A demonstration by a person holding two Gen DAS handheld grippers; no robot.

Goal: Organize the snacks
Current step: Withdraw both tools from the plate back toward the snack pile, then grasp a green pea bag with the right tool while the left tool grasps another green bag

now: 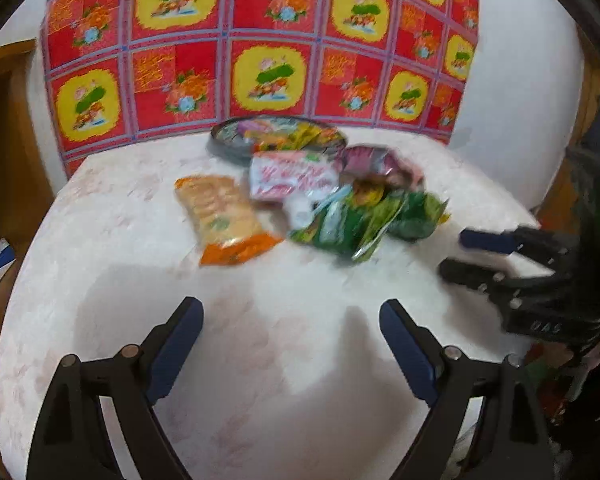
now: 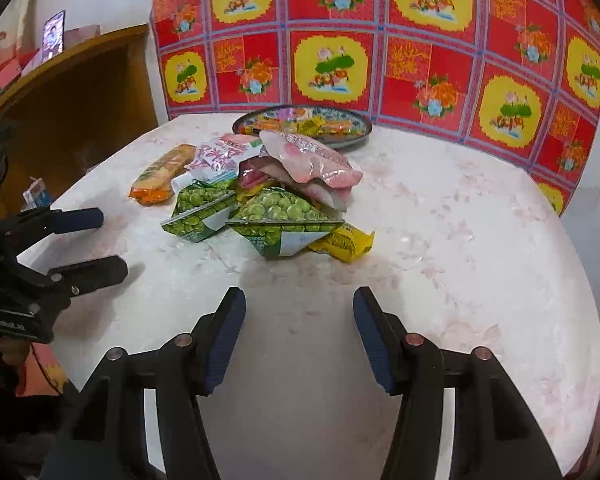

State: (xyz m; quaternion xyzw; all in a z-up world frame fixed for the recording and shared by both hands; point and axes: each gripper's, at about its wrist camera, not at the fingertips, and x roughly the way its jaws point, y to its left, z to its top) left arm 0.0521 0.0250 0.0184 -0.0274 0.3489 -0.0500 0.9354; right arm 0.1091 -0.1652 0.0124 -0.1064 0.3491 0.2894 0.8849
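Left gripper (image 1: 291,322) spread wide, nothing held, right gripper (image 2: 299,312) parted, nothing held, snack packets (image 2: 260,196) heaped on table (image 2: 460,240), plate (image 2: 356,136) behind.

right tongs (image 2: 299,334) empty, parted | snack pile (image 2: 260,196) on table (image 2: 460,240)

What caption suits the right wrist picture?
Open right gripper above marbled white table, facing heaped green pea snack packets.

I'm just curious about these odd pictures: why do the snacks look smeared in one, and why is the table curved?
Left wrist view: motion blur smears the snack pile and plate. Right wrist view: sharper, the green pea packets readable. Both views: fisheye lenses bend the table and patterned cloth; corners are dark.
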